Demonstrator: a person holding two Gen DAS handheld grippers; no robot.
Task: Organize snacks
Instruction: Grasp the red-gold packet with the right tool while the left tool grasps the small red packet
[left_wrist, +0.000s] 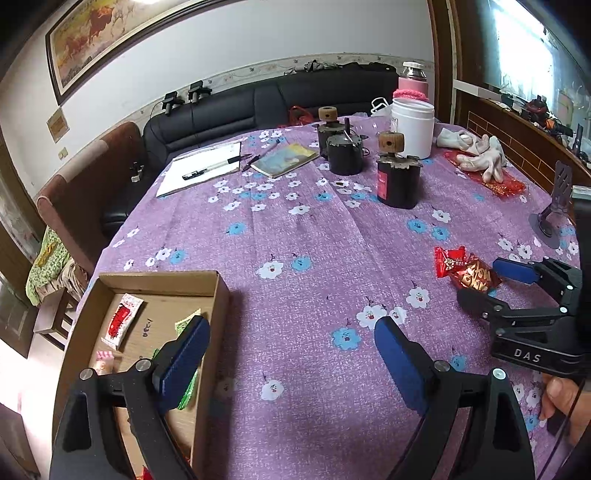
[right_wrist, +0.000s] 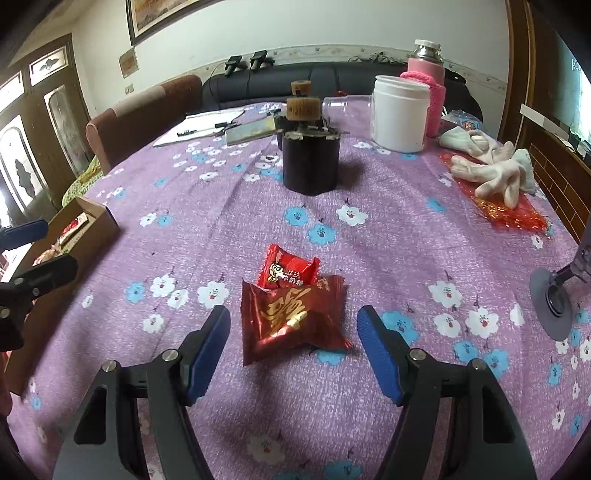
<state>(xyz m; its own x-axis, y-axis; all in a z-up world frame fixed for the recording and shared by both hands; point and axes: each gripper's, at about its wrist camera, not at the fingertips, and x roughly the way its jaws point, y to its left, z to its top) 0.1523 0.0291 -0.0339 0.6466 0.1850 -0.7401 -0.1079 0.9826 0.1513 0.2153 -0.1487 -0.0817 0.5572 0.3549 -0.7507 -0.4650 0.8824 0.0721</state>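
snacks in two red wrappers lie touching on the purple flowered tablecloth (right_wrist: 369, 258): a dark red packet (right_wrist: 291, 319) with a large gold character, and behind it a bright red candy (right_wrist: 288, 271) with a cartoon face. the right gripper (right_wrist: 293, 354) is spread wide around the dark packet, not touching it. the left gripper (left_wrist: 291, 354), also spread, hovers by the cardboard box (left_wrist: 218, 295) holding a red-and-white sachet (left_wrist: 122, 319). "das" reads on the right gripper's body. a black canister (right_wrist: 310, 162) stands beyond.

White letters "DAS" stand on the black body of the right gripper (left_wrist: 487, 286) (left wrist view). The two red snack wrappers (right_wrist: 295, 314) carry gold and white Chinese characters, too small to read.
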